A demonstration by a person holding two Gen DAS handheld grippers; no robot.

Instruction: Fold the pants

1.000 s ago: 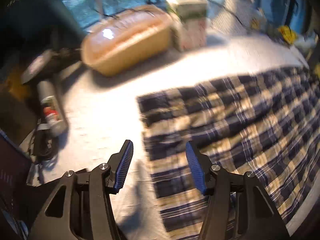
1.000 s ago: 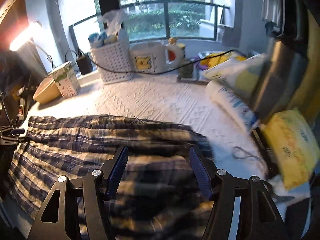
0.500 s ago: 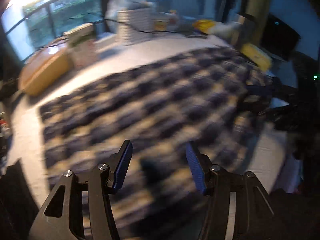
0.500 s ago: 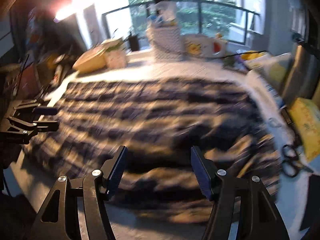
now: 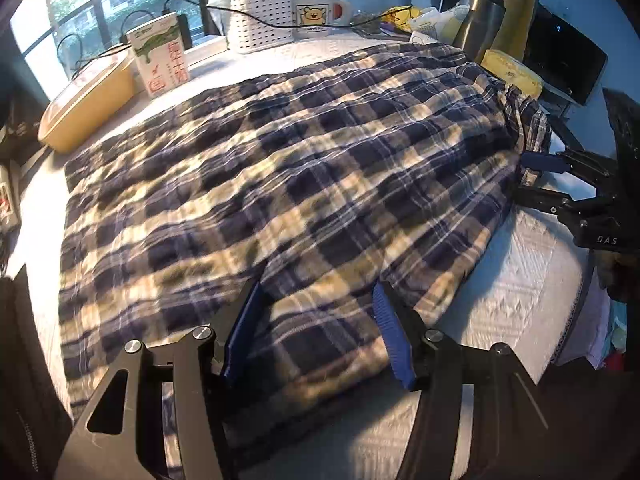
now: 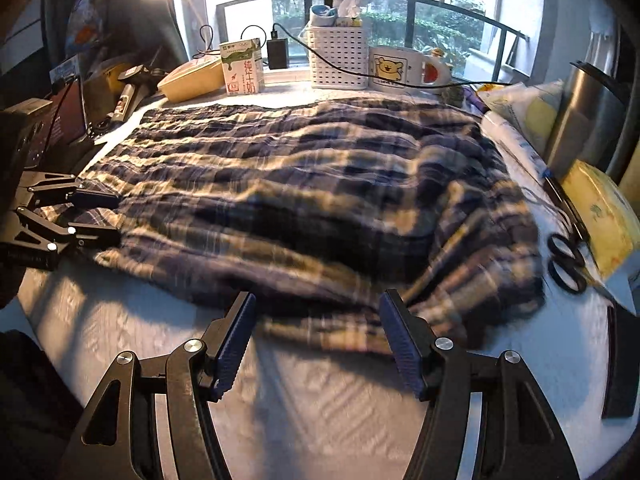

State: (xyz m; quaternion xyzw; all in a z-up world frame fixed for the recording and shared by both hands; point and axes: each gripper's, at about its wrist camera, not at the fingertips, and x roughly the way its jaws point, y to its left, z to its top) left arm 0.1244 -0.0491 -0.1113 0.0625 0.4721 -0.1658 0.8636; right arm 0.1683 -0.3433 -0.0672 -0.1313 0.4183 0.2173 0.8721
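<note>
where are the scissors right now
In the right wrist view the scissors lie at the right edge, between the plaid pants and a yellow pack.

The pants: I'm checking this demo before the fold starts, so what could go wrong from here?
1. The black scissors lie right at the edge of the plaid pants; dragged fabric could catch them.
2. The left hand-held gripper is open over the near hem and may pinch only one layer.
3. The right hand-held gripper is open, short of the bunched edge, so it could close on nothing.
</note>
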